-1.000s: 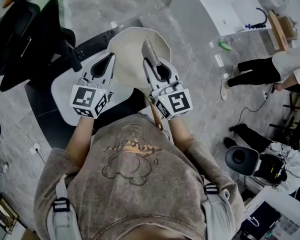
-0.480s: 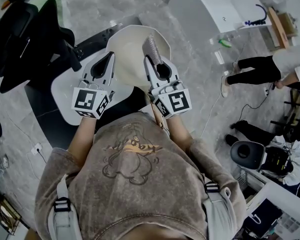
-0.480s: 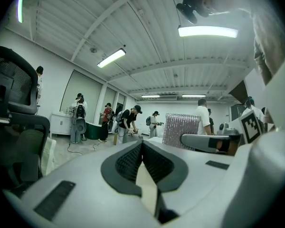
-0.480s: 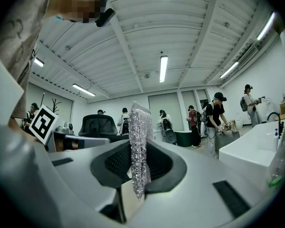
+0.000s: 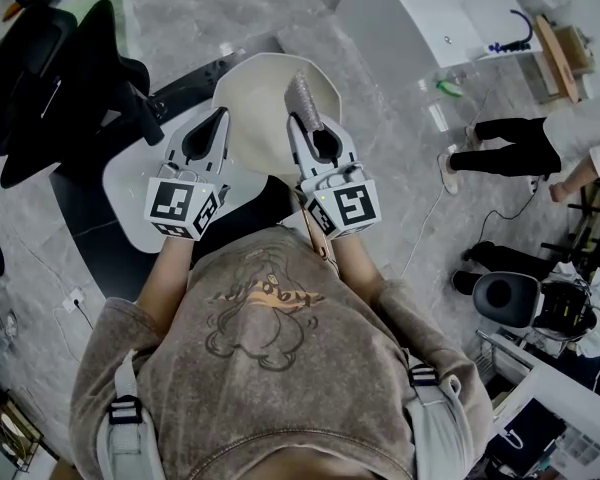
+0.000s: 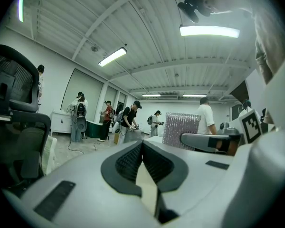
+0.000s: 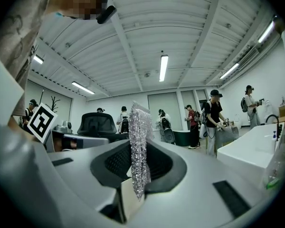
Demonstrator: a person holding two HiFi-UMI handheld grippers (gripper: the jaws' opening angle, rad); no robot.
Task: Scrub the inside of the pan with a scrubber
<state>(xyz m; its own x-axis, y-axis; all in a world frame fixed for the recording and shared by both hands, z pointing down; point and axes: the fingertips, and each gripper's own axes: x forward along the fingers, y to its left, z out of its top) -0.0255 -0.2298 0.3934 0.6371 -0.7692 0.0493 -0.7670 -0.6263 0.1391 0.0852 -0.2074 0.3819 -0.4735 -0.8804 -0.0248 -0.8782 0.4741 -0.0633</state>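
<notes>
In the head view a cream pan lies over the white table, its wooden handle running back toward my body. My right gripper is shut on a silvery mesh scrubber, which stands out past the jaw tips over the pan's right half. In the right gripper view the scrubber is a glittering strip pinched upright in the right gripper. My left gripper is shut with nothing in it, its tip at the pan's left rim. The left gripper view shows the left gripper closed tip to tip.
A black office chair stands to the left of the table. A white counter is at the upper right. A person's legs and a stool are on the floor to the right. Several people stand far off in both gripper views.
Both grippers and the pan have stayed almost where they were; the scrubber tip shifted only slightly over the pan. The person at the right has stepped.
</notes>
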